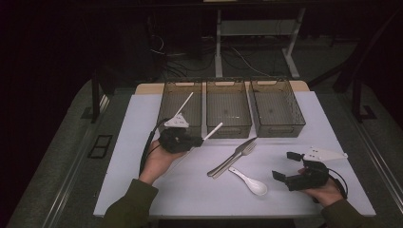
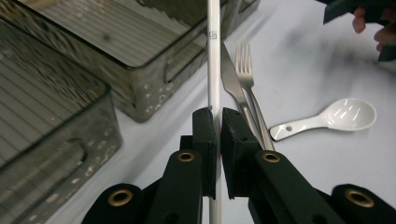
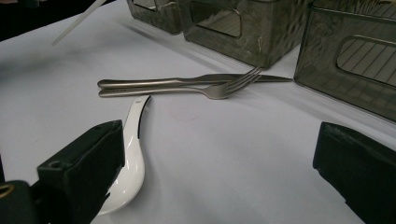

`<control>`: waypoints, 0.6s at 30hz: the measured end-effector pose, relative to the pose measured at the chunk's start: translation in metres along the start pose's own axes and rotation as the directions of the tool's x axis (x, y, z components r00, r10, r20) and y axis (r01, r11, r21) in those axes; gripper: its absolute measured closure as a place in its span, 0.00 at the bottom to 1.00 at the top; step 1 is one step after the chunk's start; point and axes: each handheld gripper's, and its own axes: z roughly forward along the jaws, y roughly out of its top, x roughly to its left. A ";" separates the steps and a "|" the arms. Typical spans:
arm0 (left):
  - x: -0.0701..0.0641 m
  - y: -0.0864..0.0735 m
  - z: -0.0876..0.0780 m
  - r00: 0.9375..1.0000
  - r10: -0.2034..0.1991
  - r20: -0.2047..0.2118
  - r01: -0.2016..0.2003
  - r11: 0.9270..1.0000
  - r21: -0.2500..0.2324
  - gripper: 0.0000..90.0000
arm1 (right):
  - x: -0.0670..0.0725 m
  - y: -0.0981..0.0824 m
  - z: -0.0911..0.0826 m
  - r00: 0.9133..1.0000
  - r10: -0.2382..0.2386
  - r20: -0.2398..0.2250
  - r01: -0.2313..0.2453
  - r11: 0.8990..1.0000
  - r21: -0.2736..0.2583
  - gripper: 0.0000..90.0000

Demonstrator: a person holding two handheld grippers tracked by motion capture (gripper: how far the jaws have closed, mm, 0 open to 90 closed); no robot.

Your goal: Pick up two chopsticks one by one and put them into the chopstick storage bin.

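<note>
Nearest the person, the right gripper (image 1: 288, 166) rests low at the right front of the table (image 1: 142, 128), held in the right hand (image 1: 328, 192). Its black, blocky jaws stand wide apart with nothing between them. Just beside it lies a glossy white ceramic spoon (image 1: 250, 181), its rounded bowl toward the front edge and its handle pointing up-left; in the right gripper view the spoon (image 3: 133, 154) runs alongside the left jaw.

A little farther in, a metal knife (image 1: 235, 154) and a metal fork (image 1: 237, 159) lie side by side and touching, both of dull brushed steel, angled with their tips toward the bins. In the left gripper view the knife (image 2: 233, 86) and the fork (image 2: 245, 70) sit just past the jaw tips.

To the left, the left hand (image 1: 159, 164) holds the left gripper (image 1: 199, 141) above the table. Its jaws are clamped on a thin, smooth white chopstick (image 2: 214, 60), which runs straight between them and onward toward the bins; a small square mark is printed on it.

Farthest back, three translucent smoky-brown plastic bins (image 1: 230, 107) stand in a row, rectangular, with ribbed floors, textured walls and cut-out handles. Another white stick (image 1: 185, 102) leans in the leftmost bin.
</note>
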 end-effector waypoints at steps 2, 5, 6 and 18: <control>0.003 0.003 -0.003 1.000 -0.004 -0.007 0.003 1.000 -0.010 0.94 | 0.000 0.000 0.000 1.000 -0.002 0.000 0.002 1.000 -0.002 0.02; 0.007 0.009 -0.008 1.000 -0.006 -0.018 0.006 1.000 -0.014 0.94 | 0.000 0.000 0.000 1.000 -0.001 0.000 0.001 1.000 -0.003 0.02; 0.008 0.012 -0.010 1.000 -0.003 -0.024 0.002 1.000 -0.014 0.94 | 0.000 0.000 0.000 1.000 -0.001 0.000 0.001 1.000 -0.003 0.02; 0.028 0.051 -0.032 0.998 0.003 -0.067 -0.007 0.998 -0.065 0.93 | -0.001 0.000 0.000 1.000 0.006 0.000 -0.006 1.000 -0.004 0.02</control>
